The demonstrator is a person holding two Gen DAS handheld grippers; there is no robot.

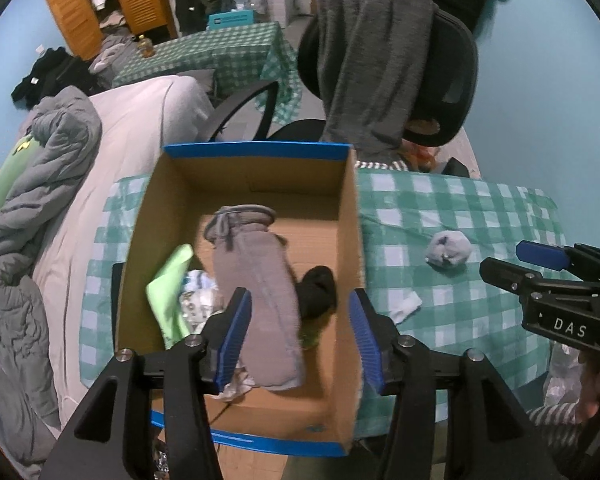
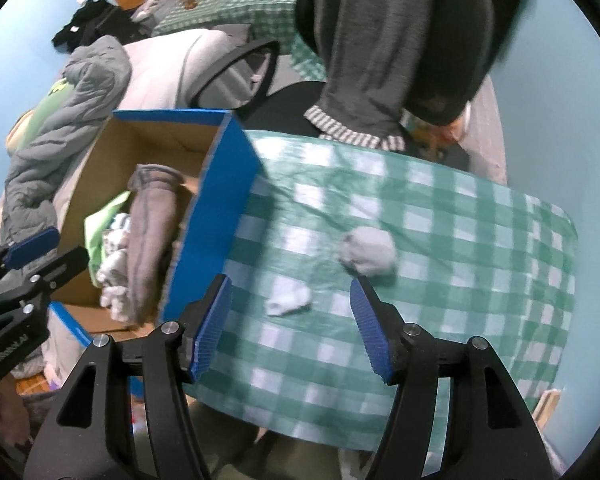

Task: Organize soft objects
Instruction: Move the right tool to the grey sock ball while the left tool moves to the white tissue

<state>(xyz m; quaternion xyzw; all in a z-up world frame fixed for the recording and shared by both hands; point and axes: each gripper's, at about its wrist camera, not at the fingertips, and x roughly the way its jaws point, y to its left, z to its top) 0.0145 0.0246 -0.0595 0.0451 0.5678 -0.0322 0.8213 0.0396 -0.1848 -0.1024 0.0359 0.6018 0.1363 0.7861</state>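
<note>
Now both grippers gape empty: left gripper point(image 1: 298, 332) over the box point(image 1: 350, 216), right gripper point(image 2: 290, 320) over the small sock point(image 2: 288, 300) beside that box.

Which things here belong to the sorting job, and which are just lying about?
Part of the job:
cardboard box
grey sock
black sock
balled grey socks
small white sock

Just lying about:
office chair
grey garment
quilt
</note>
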